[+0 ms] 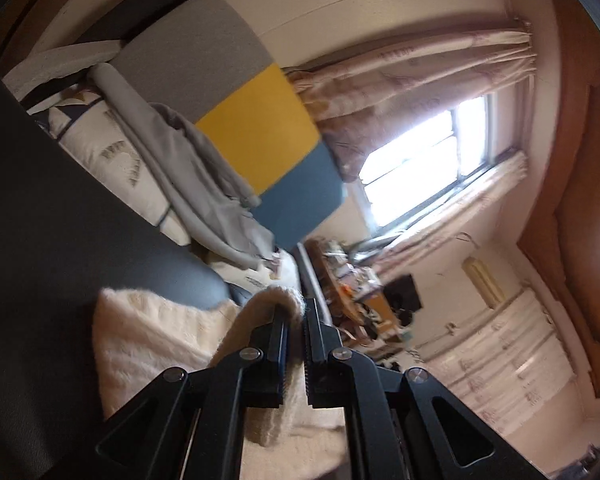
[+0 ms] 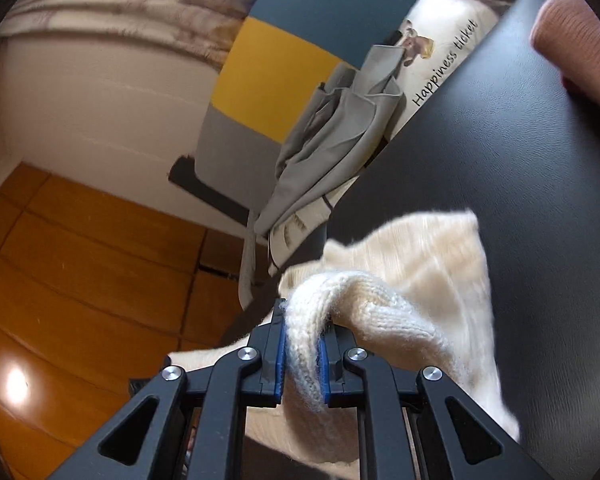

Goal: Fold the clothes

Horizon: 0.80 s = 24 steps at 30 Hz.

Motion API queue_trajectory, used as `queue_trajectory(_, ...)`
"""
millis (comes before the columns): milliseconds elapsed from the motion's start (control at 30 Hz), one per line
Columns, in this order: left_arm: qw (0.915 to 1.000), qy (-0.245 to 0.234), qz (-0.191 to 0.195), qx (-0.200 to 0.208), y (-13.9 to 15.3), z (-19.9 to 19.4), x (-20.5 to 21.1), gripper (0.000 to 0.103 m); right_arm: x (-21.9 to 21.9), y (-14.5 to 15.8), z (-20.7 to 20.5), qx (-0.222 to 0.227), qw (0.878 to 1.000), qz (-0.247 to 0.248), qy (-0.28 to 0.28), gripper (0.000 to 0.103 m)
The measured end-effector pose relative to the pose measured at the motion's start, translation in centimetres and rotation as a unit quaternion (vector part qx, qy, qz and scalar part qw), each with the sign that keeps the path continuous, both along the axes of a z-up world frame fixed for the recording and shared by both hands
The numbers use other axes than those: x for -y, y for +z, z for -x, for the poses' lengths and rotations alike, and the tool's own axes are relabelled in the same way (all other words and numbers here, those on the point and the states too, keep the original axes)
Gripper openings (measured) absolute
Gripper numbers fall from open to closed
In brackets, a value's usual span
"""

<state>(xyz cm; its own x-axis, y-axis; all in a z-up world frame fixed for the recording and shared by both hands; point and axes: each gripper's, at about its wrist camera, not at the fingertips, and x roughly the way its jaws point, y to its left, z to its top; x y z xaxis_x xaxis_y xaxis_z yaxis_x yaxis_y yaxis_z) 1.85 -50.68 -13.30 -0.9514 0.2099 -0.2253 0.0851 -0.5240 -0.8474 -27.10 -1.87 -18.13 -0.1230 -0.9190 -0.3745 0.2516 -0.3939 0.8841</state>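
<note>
Right at your lens in the right wrist view, the right gripper has its blue pads clamped on a thick rolled edge of the cream knit sweater; the knit bulges up between the fingers and arches over to the right. In the left wrist view, your left gripper has its jaws pressed nearly together on a thin fold of the same sweater, with the pinched edge cresting just above the fingertips.

The rest of the garment does not lie ahead of either pair of jaws. From the right gripper it spreads forward and to the right, onto the dark leather-like surface. From the left gripper it falls away to the left and below, onto that same dark surface. So the held edge appears to run from one gripper to the other, and the body of the sweater lies between and beneath them, partly resting on the surface.

Judging from that, the coming move turns on carrying both pinches together across the body, at right angles to the held edge, and keeping them level so the fold lands straight. Neither hand looks clearly nearer the loose cloth. A grey garment lies well apart beside the colour-block headboard, and your path does not cross it.
</note>
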Motion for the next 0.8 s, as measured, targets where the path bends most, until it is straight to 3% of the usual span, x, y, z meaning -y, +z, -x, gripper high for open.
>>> queue_trajectory(100,0.9970,0.017,-0.012,0.074,-4.1,3.5,1.3,0.005,1.7,-3.2,2.1,0.053,0.998,-0.020,-0.004,0.019)
queue_trajectory(167,0.9913,0.021,-0.044,0.122,-7.7,5.0,2.1,0.005,2.5,-5.5,3.0,0.081,0.996,-0.032,-0.010,0.019)
queue_trajectory(267,0.9850,0.031,-0.077,0.151,-11.1,5.0,2.3,0.005,2.2,-7.4,3.2,0.098,0.995,-0.007,-0.017,0.015)
queue_trajectory(400,0.9860,0.026,-0.063,0.153,-11.8,2.4,0.3,0.005,1.2,-7.1,1.0,0.076,0.997,-0.016,-0.002,0.014)
queue_trajectory(500,0.9848,0.020,-0.075,0.155,-12.2,-0.7,-1.1,0.006,0.3,-6.9,-1.2,0.064,0.997,-0.029,0.013,0.013)
queue_trajectory(633,0.9834,0.018,-0.065,0.169,-11.8,-3.6,-2.5,0.006,-1.6,-6.8,-4.0,0.078,0.996,-0.024,0.016,0.013)
queue_trajectory(733,0.9813,0.022,-0.064,0.180,-11.1,-4.5,-2.5,0.007,-2.9,-6.1,-5.3,0.101,0.995,0.005,0.008,0.027)
queue_trajectory(800,0.9810,0.028,-0.064,0.181,-10.2,-4.7,-2.3,0.007,-3.3,-4.9,-6.2,0.096,0.995,0.023,0.008,0.077)
